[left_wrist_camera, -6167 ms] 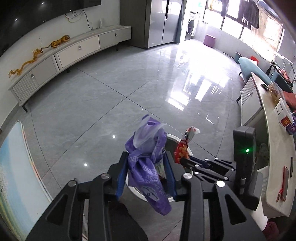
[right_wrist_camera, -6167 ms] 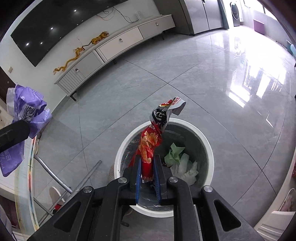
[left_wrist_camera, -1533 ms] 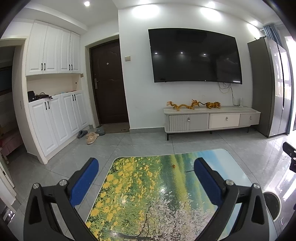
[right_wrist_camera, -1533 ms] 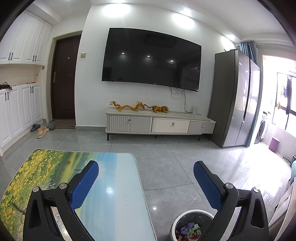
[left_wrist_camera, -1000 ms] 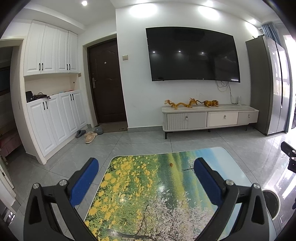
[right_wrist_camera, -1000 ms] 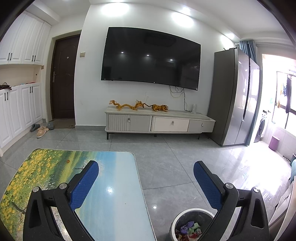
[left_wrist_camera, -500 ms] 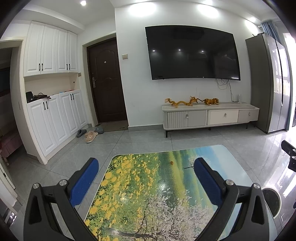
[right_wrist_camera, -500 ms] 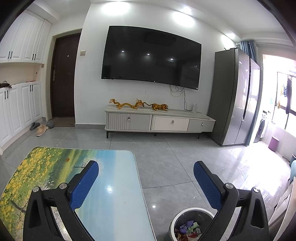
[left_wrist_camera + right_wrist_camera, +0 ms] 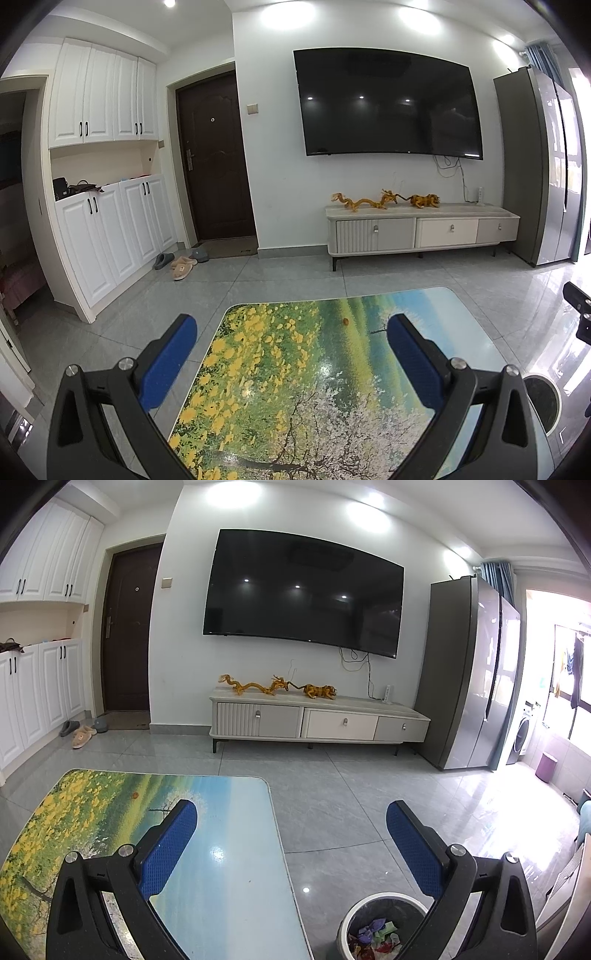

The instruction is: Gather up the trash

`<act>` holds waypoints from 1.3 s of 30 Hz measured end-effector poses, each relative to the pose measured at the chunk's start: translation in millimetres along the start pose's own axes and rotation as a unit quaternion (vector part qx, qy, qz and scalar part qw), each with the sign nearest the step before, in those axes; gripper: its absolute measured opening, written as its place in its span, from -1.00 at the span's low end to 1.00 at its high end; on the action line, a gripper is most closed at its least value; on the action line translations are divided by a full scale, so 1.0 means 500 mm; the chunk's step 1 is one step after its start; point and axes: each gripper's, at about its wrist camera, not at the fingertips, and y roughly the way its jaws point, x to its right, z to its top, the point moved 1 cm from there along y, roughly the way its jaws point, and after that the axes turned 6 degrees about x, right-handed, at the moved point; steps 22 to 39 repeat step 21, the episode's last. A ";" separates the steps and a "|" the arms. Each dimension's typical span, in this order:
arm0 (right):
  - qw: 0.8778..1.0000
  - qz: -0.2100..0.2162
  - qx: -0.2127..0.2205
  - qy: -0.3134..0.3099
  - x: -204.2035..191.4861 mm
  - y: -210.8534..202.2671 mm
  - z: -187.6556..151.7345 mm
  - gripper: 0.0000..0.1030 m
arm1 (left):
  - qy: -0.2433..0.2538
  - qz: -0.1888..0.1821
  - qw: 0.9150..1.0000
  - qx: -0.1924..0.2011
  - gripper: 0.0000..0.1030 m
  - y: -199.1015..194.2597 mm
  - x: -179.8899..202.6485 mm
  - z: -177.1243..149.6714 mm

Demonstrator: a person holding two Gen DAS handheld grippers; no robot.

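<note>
The trash (image 9: 375, 938) is lying in the bin (image 9: 354, 915), purple, green and red scraps piled together, showing at 5 o'clock from the right gripper (image 9: 291, 843). That gripper is hanging released, jaws spread wide, holding nothing. The left gripper (image 9: 291, 360) is gaping equally wide over the counter (image 9: 295, 369), the bin sitting at its 4 o'clock on the floor (image 9: 332, 797).

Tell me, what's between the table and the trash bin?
Just bare grey floor, seen in the right wrist view, between the table and the trash bin.
</note>
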 end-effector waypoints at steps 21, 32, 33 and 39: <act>1.000 -0.002 0.001 0.001 0.001 -0.003 0.005 1.00 | -0.001 0.000 1.000 -0.003 1.00 0.002 0.000 -0.002; 1.000 -0.002 0.001 0.001 0.001 -0.003 0.005 1.00 | -0.001 0.000 1.000 -0.003 1.00 0.002 0.000 -0.002; 1.000 -0.002 0.001 0.001 0.001 -0.003 0.005 1.00 | -0.001 0.000 1.000 -0.003 1.00 0.002 0.000 -0.002; 1.000 -0.002 0.001 0.001 0.001 -0.003 0.005 1.00 | -0.001 0.000 1.000 -0.003 1.00 0.002 0.000 -0.002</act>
